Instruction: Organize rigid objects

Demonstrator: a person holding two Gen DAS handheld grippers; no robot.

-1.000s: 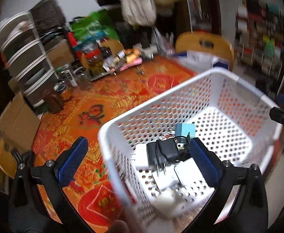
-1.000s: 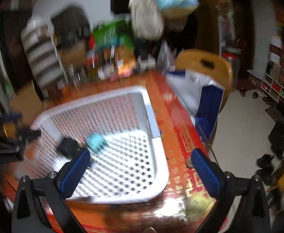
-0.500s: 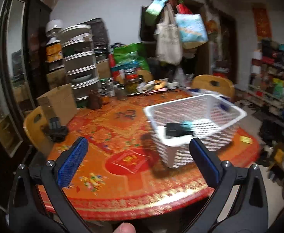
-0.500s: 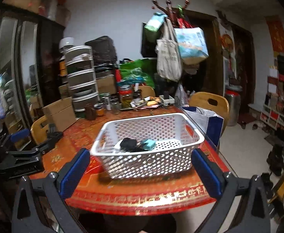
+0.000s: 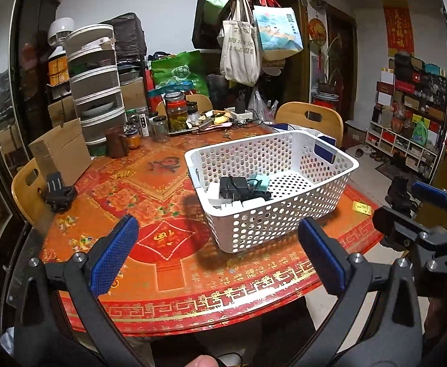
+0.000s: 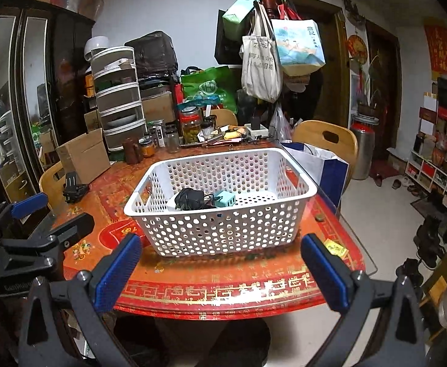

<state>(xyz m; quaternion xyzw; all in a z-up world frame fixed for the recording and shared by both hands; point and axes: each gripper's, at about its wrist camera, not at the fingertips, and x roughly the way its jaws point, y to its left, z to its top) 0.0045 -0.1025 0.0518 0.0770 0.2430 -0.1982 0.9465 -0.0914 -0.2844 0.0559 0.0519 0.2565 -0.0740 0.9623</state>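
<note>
A white perforated basket (image 5: 284, 223) (image 6: 223, 229) stands on the red patterned table (image 5: 162, 263) (image 6: 223, 278). Inside lie a black charger (image 5: 234, 185) (image 6: 189, 197), a teal adapter (image 5: 261, 182) (image 6: 225, 197) and white adapters (image 5: 232, 206). My left gripper (image 5: 217, 257) is open and empty, held back from the table's near edge. My right gripper (image 6: 220, 269) is open and empty, also off the table, facing the basket's long side. Each gripper shows at the edge of the other's view.
Jars (image 5: 176, 116), a drawer tower (image 5: 96, 88), a cardboard box (image 5: 60, 151) and clutter crowd the far side of the table. A black mount (image 5: 60, 194) sits at the left edge. Wooden chairs (image 5: 312, 119) surround the table. A small yellow packet (image 6: 335, 247) lies near the basket.
Both grippers have pulled back and away from the basket, from right over it to beyond the table's near edge. The basket and its contents stay in place.
</note>
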